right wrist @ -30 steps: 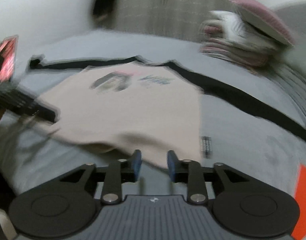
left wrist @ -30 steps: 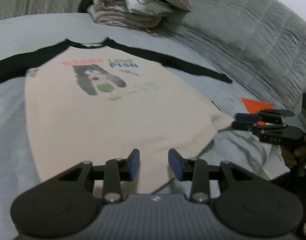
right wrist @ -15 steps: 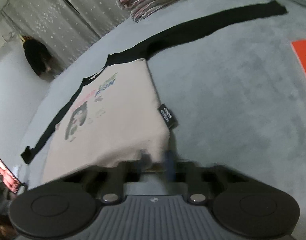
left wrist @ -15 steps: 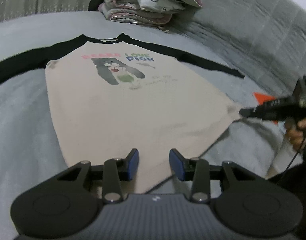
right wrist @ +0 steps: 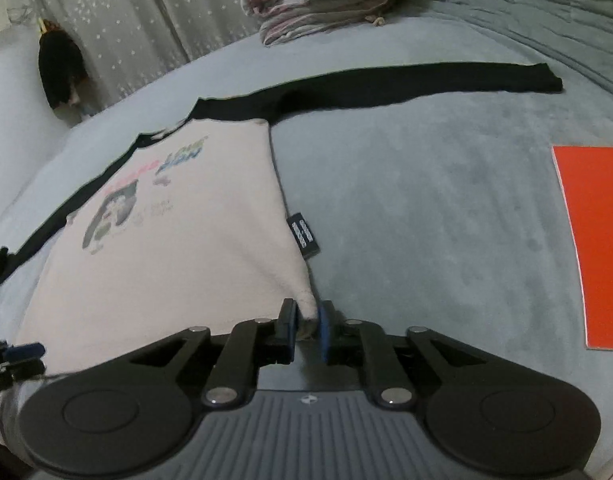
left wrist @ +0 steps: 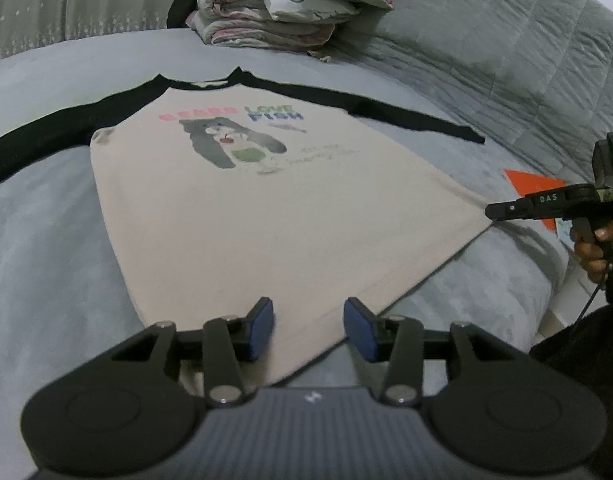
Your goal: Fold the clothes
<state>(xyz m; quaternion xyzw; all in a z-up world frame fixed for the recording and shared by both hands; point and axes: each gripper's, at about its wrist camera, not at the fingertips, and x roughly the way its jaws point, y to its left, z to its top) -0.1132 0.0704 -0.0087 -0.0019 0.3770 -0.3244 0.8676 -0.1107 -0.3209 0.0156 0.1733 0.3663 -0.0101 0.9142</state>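
Raglan shirt (left wrist: 274,208), flat on bed (right wrist: 426,208): right hand-held gripper (right wrist: 306,326) newly clamped its hem corner, left hand-held gripper (left wrist: 308,330) open, fold pending.

grey bed (left wrist: 46,240), starred curtain (right wrist: 126,20).

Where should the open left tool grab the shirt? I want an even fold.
Take the shirt at the near-left hem corner, coming in low from the near edge. The right tool already pinches the opposite hem corner, and the left tool hovers open over mid-hem; matching corners should lift the flat hem evenly.
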